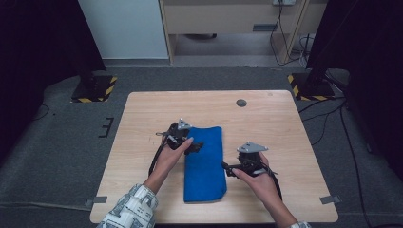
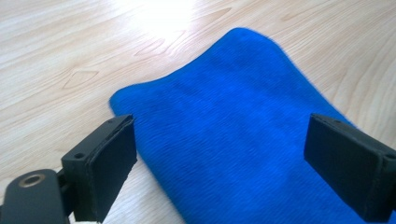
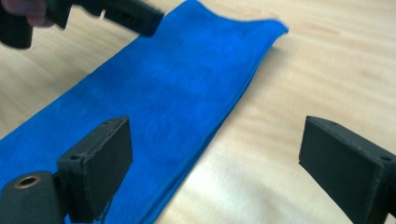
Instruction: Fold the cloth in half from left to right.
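Observation:
A blue cloth (image 1: 204,161), folded into a long strip, lies flat in the middle of the wooden table (image 1: 275,128). My left gripper (image 1: 196,146) reaches over the cloth's left edge near its far end. Its jaws stand open above the blue cloth (image 2: 233,130), with nothing pinched between them (image 2: 229,158). My right gripper (image 1: 227,168) sits at the cloth's right edge, nearer the front. It is open too (image 3: 215,163), one jaw over the cloth (image 3: 154,93) and the other over bare wood. The left gripper (image 3: 130,16) shows at the top of the right gripper view.
A round dark grommet (image 1: 241,102) is set in the table near its far edge. Black stands with yellow-black striped bases (image 1: 94,89) (image 1: 310,88) flank the table's far corners. Cables run over the carpet on the right (image 1: 332,114).

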The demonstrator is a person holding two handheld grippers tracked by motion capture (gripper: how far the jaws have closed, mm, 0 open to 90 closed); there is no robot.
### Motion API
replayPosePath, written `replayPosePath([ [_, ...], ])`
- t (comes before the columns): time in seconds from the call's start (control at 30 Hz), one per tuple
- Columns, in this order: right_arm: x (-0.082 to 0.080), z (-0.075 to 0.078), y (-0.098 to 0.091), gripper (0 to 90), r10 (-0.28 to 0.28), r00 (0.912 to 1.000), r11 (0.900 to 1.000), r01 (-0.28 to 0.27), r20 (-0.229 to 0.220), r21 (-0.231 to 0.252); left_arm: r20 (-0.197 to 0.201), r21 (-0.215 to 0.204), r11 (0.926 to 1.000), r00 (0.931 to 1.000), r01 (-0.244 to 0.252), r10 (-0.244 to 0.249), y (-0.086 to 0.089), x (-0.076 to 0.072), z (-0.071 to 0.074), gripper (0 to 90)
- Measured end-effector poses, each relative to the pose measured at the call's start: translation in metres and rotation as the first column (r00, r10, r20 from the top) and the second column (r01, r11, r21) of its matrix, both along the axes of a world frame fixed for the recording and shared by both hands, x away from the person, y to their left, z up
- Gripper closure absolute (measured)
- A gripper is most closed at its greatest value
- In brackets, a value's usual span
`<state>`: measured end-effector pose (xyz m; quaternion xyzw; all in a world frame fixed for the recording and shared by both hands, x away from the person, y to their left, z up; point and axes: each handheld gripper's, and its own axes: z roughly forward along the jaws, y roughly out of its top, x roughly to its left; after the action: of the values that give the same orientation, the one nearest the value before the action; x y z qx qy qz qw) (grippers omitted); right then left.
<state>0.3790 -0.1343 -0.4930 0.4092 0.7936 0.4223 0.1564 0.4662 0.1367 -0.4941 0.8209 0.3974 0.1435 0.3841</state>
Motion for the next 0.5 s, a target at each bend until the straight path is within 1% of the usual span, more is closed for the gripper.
replayPosePath([
  [0.07, 0.010, 0.002, 0.005, 9.6, 0.023, 0.9997, 0.9995, -0.023, -0.007, -0.023, 0.004, 0.002, 0.9996, 0.9996, -0.027, 0.027, 0.005, 0.004, 0.000, 9.0],
  [0.1, 0.015, 0.003, 0.008, 9.7, 0.030, 0.9995, 0.9993, -0.030, -0.009, -0.024, 0.013, -0.002, 0.9994, 0.9993, -0.035, 0.035, 0.008, 0.006, 0.000, 9.4],
  [0.13, 0.019, 0.003, 0.011, 9.8, 0.032, 0.9993, 0.9994, -0.032, -0.020, -0.014, 0.016, -0.001, 0.9993, 0.9992, -0.038, 0.038, 0.010, 0.008, 0.000, 9.4],
  [0.17, 0.025, 0.003, 0.014, 9.7, 0.036, 0.9992, 0.9993, -0.036, -0.020, -0.011, 0.016, -0.001, 0.9991, 0.9989, -0.043, 0.043, 0.011, 0.010, 0.000, 9.4],
  [0.27, 0.039, 0.001, 0.022, 10.2, 0.046, 0.9983, 0.9984, -0.048, -0.036, -0.031, 0.027, -0.012, 0.9983, 0.9980, -0.057, 0.057, 0.015, 0.015, 0.002, 9.6],
  [0.3, 0.043, 0.001, 0.025, 10.4, 0.051, 0.9979, 0.9978, -0.052, -0.040, -0.041, 0.024, -0.019, 0.9978, 0.9977, -0.063, 0.064, 0.016, 0.017, 0.001, 9.9],
  [0.37, 0.051, 0.001, 0.029, 11.7, 0.049, 0.9978, 0.9975, -0.052, -0.045, -0.048, 0.018, -0.012, 0.9972, 0.9971, -0.074, 0.074, 0.018, 0.020, 0.000, 10.2],
  [0.43, 0.058, 0.003, 0.034, 16.3, 0.056, 0.9978, 0.9962, -0.059, -0.036, -0.064, 0.017, 0.003, 0.9966, 0.9964, -0.083, 0.082, 0.018, 0.024, -0.001, 10.5],
  [0.5, 0.063, 0.004, 0.037, 17.0, 0.045, 0.9988, 0.9939, -0.046, -0.019, -0.100, 0.013, 0.001, 0.9954, 0.9953, -0.096, 0.095, 0.019, 0.027, -0.002, 10.5],
])
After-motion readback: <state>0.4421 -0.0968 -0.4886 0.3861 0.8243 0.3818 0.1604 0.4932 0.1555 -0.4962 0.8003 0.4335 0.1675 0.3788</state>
